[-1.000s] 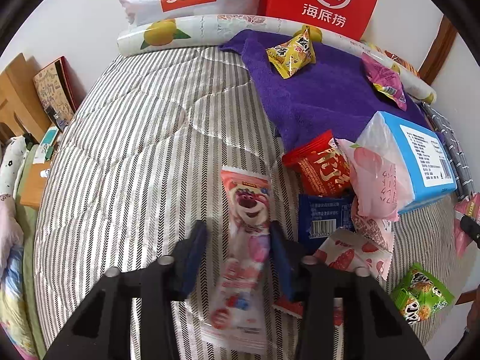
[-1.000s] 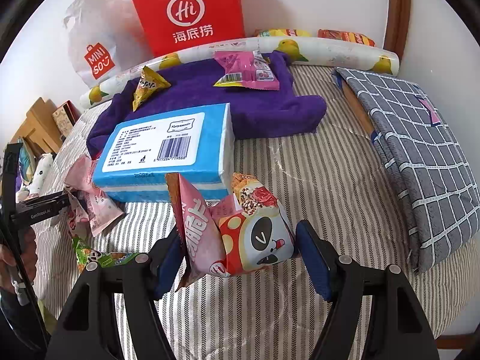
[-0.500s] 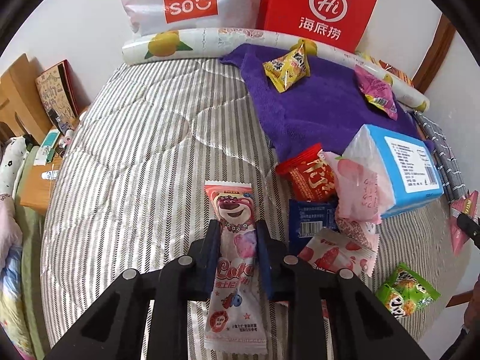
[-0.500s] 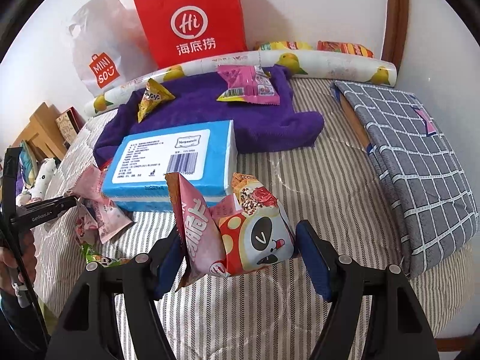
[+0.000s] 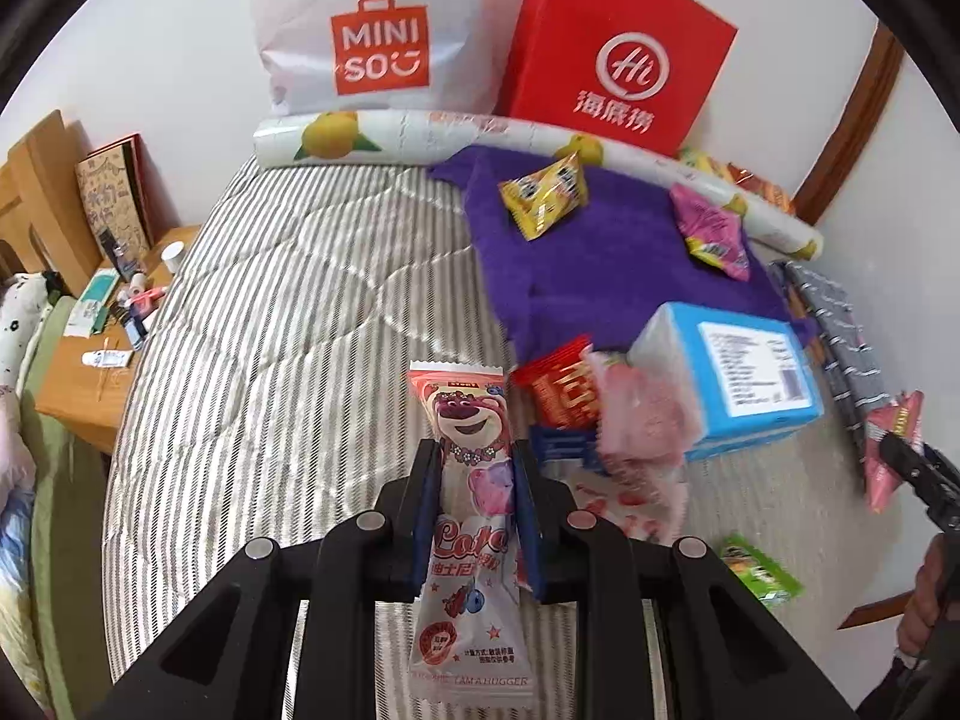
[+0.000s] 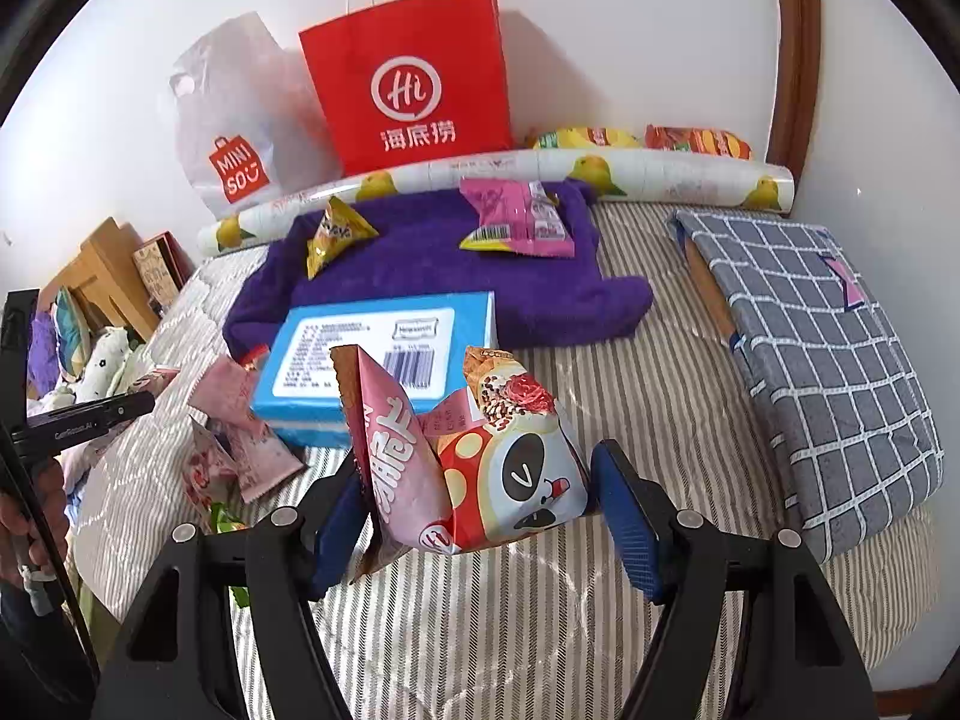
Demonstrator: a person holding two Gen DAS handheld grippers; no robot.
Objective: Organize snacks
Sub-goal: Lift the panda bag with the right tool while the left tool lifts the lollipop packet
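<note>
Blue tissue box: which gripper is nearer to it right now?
Right. The right gripper, shut on the panda snack bag, sits just in front of the blue tissue box. The left gripper, holding the bear wrapper, sits farther off, across the snack pile.

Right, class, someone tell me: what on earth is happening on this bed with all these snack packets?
A person is sorting snacks with a handheld gripper in each hand. The left gripper is shut on a long pink bear packet. The right gripper is clamped on a puffy panda packet. A yellow packet and a pink packet already lie on the purple towel; others sit loose beside a blue box.
</note>
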